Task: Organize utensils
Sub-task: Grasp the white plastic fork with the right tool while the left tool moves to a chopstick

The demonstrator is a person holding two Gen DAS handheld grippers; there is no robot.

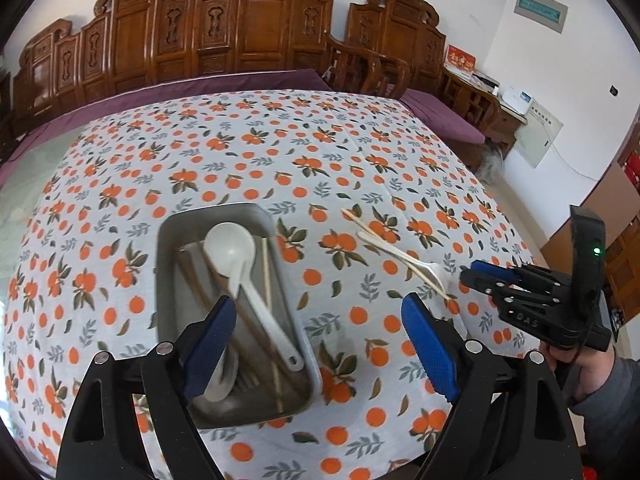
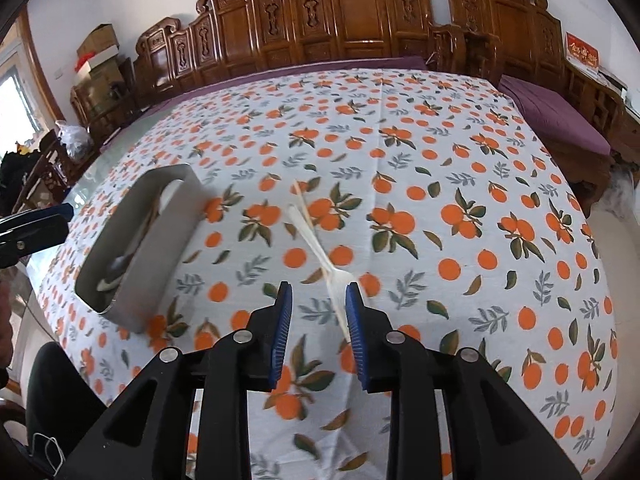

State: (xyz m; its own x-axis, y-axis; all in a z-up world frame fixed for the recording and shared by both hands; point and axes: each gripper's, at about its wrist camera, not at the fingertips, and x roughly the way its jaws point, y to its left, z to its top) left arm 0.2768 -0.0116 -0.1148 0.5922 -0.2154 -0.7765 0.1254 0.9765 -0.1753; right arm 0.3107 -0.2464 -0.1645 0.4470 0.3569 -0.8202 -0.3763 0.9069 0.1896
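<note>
**tray_sorter:** Quick check on the next pick. The metal tray (image 1: 236,320) already has a white ladle-style spoon (image 1: 244,280) and some chopsticks (image 1: 270,320) in it. Still out on the orange-print tablecloth (image 1: 280,152): a white plastic fork (image 2: 320,256) with one chopstick (image 2: 306,208) lying along it, at about 3 o'clock from the tray in the left wrist view. How would you go at it?

**umi_hobbyist:** The right gripper (image 2: 318,300) looks like the one for it. Its jaws are only narrowly apart and hold nothing. In the right wrist view the fork head sits just ahead of the tips at 12 o'clock, closer to the right pad. I'd say that gap is tight for a fork plus a stick, so open a bit more before dropping down.

**tray_sorter:** Grab both at once?

**umi_hobbyist:** Risky, I think. They're thin, flat on cloth and touching or crossed, and I can't tell which is on top. I'd straddle the fork's neck, pads either side, come down until the tips nearly graze the cloth, then close. If the chopstick comes along, fine. If not, go back for it.

**tray_sorter:** And the left gripper (image 1: 320,344)?

**umi_hobbyist:** It's wide open and empty, hanging over the tray's near end at roughly 6 o'clock. I'd move it off so the drop lane stays free. The tray wall is tall from the right side, so lift the fork well over it.
</note>
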